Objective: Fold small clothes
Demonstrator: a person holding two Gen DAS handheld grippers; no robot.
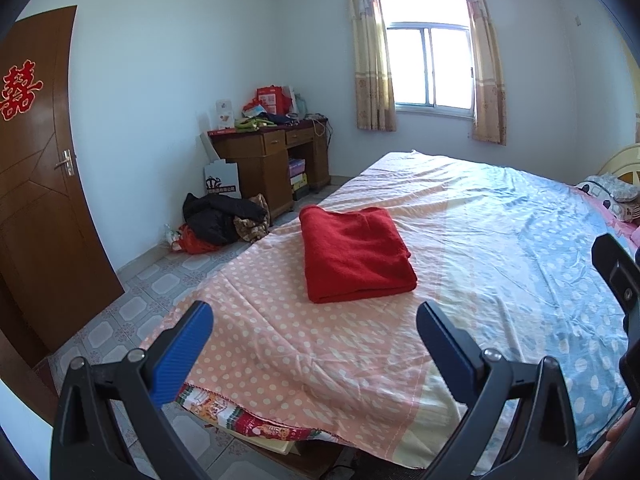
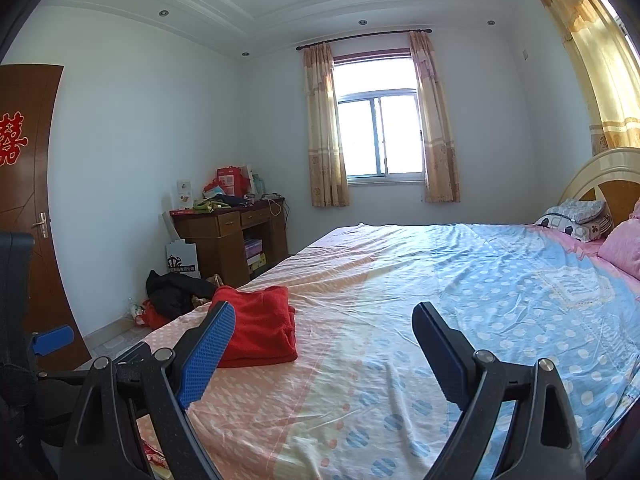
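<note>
A red garment (image 1: 356,254), folded into a neat rectangle, lies on the pink polka-dot part of the bed sheet (image 1: 280,344). It also shows in the right wrist view (image 2: 260,326), at the left beside my right gripper's left finger. My left gripper (image 1: 316,316) is open and empty, held above the bed's near edge, short of the garment. My right gripper (image 2: 324,316) is open and empty, above the sheet to the right of the garment. A part of the right gripper (image 1: 618,276) shows at the right edge of the left wrist view.
The bed sheet turns blue (image 2: 500,280) toward the pillows (image 2: 576,216) and headboard at the right. A wooden desk (image 1: 272,160) piled with items stands by the far wall. Dark clothes (image 1: 220,220) lie on the tiled floor. A brown door (image 1: 36,184) is at the left.
</note>
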